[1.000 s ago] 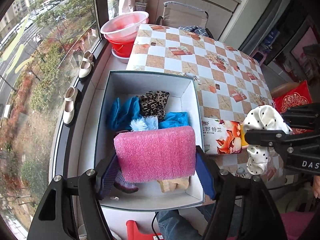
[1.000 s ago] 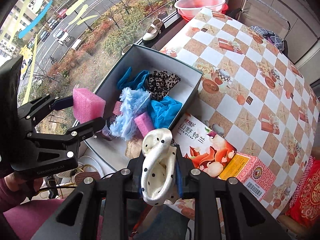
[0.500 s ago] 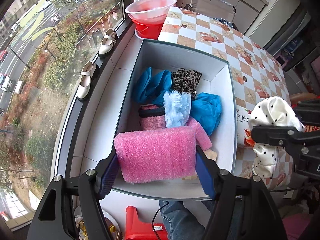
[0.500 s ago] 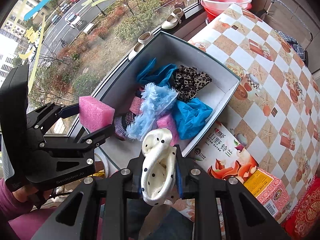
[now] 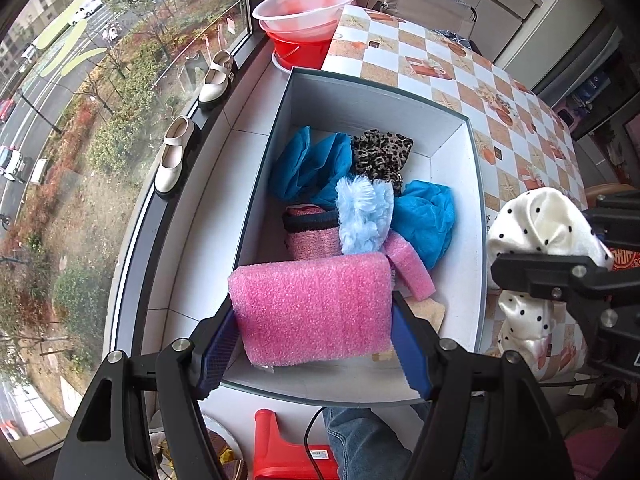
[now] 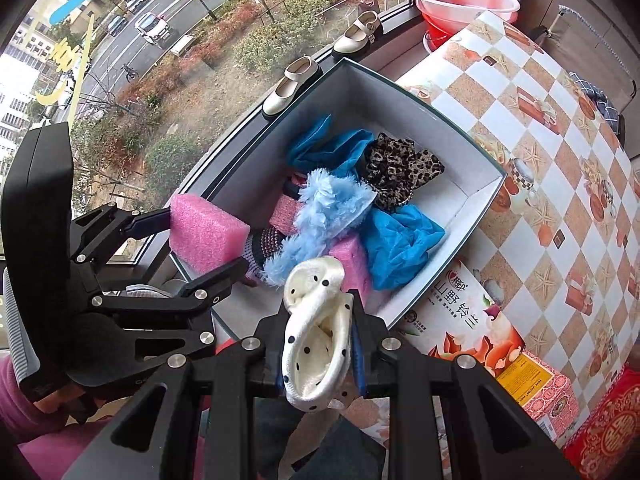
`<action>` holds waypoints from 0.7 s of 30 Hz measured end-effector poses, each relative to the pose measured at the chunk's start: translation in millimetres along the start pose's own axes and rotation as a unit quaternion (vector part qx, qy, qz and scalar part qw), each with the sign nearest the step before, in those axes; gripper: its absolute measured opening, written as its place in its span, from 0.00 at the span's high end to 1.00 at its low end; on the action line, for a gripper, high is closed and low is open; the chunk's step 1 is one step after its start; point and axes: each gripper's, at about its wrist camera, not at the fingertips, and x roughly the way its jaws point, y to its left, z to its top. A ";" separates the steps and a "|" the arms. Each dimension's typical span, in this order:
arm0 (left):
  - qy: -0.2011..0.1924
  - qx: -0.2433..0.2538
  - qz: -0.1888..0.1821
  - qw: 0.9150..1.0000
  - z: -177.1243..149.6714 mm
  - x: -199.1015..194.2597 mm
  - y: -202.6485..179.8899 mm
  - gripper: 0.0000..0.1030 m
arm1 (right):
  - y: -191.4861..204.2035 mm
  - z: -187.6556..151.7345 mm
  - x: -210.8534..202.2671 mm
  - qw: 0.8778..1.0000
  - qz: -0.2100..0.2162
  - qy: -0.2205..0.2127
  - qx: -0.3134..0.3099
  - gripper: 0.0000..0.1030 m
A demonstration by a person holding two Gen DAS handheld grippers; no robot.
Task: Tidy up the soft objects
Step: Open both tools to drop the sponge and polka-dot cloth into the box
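My left gripper (image 5: pixel 312 344) is shut on a pink foam block (image 5: pixel 314 306) and holds it over the near end of the white box (image 5: pixel 456 168); the block also shows in the right wrist view (image 6: pixel 204 232). My right gripper (image 6: pixel 318 344) is shut on a white polka-dot cloth (image 6: pixel 316 332), held beside the box's near right side; the cloth also shows in the left wrist view (image 5: pixel 540 248). Inside the box lie blue cloths (image 5: pixel 316 164), a leopard-print cloth (image 5: pixel 382 154), a light blue fluffy piece (image 5: pixel 364 216) and a small pink foam roll (image 5: pixel 410 266).
The box (image 6: pixel 484 196) sits between the window ledge and a checkered table (image 6: pixel 560 140). Two cream shoes (image 5: pixel 172 156) stand on the ledge. Pink and red basins (image 5: pixel 304 12) are at the far end. Printed cartons (image 6: pixel 472 332) lie beside the box. A red stool (image 5: pixel 288 452) is below.
Both grippers moved left toward the window side, so the box now lies more squarely ahead. The pink block and the polka-dot cloth stay gripped.
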 end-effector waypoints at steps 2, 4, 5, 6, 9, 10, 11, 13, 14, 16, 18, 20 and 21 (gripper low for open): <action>0.000 0.002 0.001 1.000 0.2 0.9 0.3 0.28 | -0.8 1.2 0.4 1.000 -0.003 0.001 0.002 0.76; 0.002 0.003 0.001 1.000 0.5 1.7 0.2 0.28 | -1.8 1.7 0.7 1.000 -0.003 0.001 0.004 0.76; 0.002 0.003 0.001 1.000 0.2 1.9 0.2 0.28 | -2.0 2.1 0.9 1.000 -0.003 0.001 0.004 0.76; 0.003 0.003 0.001 1.000 0.0 2.2 0.0 0.28 | -1.8 2.0 0.8 1.000 -0.003 0.001 0.003 0.76; 0.006 0.005 0.000 1.000 -0.6 3.5 -1.3 0.28 | -1.2 2.0 1.6 1.000 -0.004 0.002 0.002 0.76; 0.007 0.006 0.000 1.000 -0.8 3.7 -1.8 0.28 | -1.0 2.3 2.2 1.000 -0.004 0.003 0.001 0.76; 0.005 0.006 0.001 1.000 -0.9 3.2 -2.4 0.28 | -0.5 3.0 3.3 1.000 -0.005 0.004 0.000 0.76; -0.006 0.006 0.011 1.000 -0.8 0.0 -3.2 0.27 | 0.4 5.0 4.2 1.000 -0.004 0.003 -0.001 0.76; -0.009 0.008 0.017 1.000 -0.5 -1.4 -4.0 0.27 | 0.6 6.0 4.8 1.000 -0.003 0.003 -0.001 0.76; -0.007 0.009 0.026 1.000 1.3 -1.4 -5.6 0.27 | -0.3 8.0 4.9 1.000 0.000 0.004 0.003 0.68; 0.001 0.004 0.033 0.999 3.3 0.6 -5.4 0.26 | -0.7 8.3 2.1 1.000 -0.009 -0.003 0.006 0.32; 0.005 0.000 0.044 0.999 4.1 1.7 -4.9 0.26 | -0.5 8.7 -1.5 1.000 -0.017 -0.011 0.003 0.27; 0.009 -0.002 0.046 0.999 5.3 3.0 -4.7 0.26 | -0.6 8.8 -2.1 1.000 -0.020 -0.011 0.003 0.27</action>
